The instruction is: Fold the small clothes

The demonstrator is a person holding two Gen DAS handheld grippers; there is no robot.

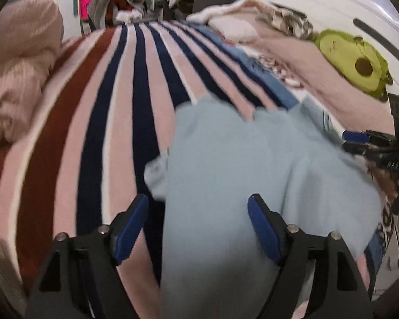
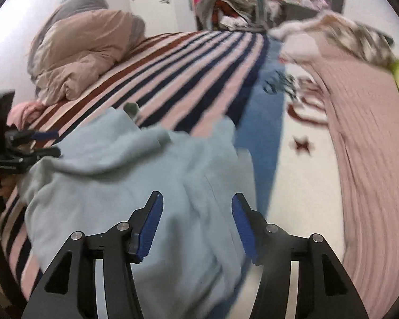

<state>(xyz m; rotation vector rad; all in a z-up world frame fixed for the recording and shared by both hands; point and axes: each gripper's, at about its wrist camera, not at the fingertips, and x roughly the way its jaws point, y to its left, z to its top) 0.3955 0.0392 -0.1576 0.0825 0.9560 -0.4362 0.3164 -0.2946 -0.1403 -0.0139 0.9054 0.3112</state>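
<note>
A light blue garment point(image 1: 226, 164) is lying rumpled on the bed, resting on the striped blanket point(image 1: 114, 101) near the bed's front edge, with its right side reaching onto a blue-and-white blanket point(image 2: 300, 164). The left tool point(image 1: 198, 207) is hovering over the garment's left portion with its blue pads point(image 1: 263, 234) spread wide, gripping nothing. The right tool point(image 2: 196, 204) is hanging above the garment's right portion, its fingers likewise spread apart and pinching no cloth. A beige comforter point(image 2: 85, 50) is sitting bunched at the bed's left edge. A pink ribbed blanket point(image 2: 369, 143) is stretching along the right edge, and a green avocado plush point(image 1: 356, 61) is lying on it.
</note>
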